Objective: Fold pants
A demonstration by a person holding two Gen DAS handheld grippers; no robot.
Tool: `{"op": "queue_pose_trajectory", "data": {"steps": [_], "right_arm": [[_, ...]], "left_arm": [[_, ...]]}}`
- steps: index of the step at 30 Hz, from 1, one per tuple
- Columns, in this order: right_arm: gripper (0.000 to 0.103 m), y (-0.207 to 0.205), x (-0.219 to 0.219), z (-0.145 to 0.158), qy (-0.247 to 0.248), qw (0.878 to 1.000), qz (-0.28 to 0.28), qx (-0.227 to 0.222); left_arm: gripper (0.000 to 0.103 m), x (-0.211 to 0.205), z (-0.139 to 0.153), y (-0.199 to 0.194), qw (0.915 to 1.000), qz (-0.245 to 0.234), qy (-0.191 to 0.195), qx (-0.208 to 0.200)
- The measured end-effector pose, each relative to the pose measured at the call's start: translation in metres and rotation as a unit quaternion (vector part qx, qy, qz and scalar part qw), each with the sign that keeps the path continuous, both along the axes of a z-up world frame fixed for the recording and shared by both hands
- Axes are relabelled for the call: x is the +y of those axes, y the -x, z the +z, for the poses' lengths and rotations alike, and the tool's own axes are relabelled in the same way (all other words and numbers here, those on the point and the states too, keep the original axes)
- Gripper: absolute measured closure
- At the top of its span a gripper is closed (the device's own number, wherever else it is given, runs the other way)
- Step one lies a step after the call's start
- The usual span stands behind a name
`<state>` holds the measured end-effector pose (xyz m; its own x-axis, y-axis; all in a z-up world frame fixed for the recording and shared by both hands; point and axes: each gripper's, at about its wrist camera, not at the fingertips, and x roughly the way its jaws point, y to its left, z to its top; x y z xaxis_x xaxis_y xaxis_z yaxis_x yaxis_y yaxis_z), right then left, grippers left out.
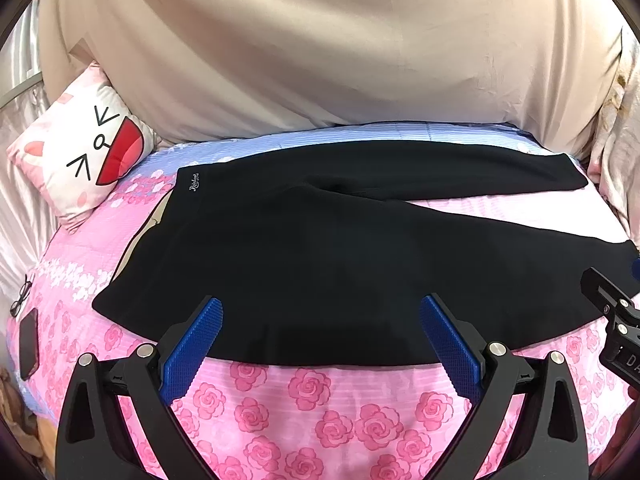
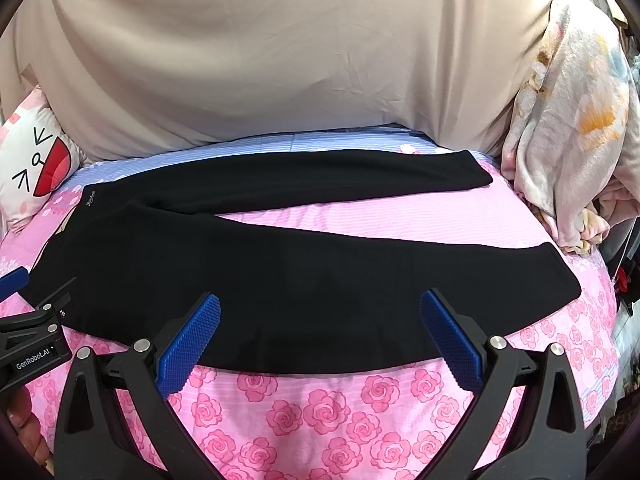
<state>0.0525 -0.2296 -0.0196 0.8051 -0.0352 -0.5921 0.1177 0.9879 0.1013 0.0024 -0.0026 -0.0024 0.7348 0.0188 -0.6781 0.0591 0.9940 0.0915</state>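
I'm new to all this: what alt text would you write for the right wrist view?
Black pants lie flat on a pink rose-print bedspread, legs spread in a V toward the right. The right gripper hovers at their near edge, blue-padded jaws open and empty. A cartoon cat pillow sits far left.

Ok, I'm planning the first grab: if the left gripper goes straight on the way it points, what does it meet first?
Most likely the black pants: the open left gripper points at their near edge on the pink rose bedsheet. Nothing shows between its fingers first, though its height above the cloth is unclear.
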Motion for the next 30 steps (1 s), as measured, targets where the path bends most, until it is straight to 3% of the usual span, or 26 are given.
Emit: {"op": "queue_pose_trajectory", "data": {"steps": [30], "right_arm": [[0.005,0.0018,-0.0014,-0.0035,-0.003,1.0,-0.003,0.003]], "left_arm": [[0.005,-0.0031,0.0009,0.0012,1.0,-0.001,-0.005,0.001]]}}
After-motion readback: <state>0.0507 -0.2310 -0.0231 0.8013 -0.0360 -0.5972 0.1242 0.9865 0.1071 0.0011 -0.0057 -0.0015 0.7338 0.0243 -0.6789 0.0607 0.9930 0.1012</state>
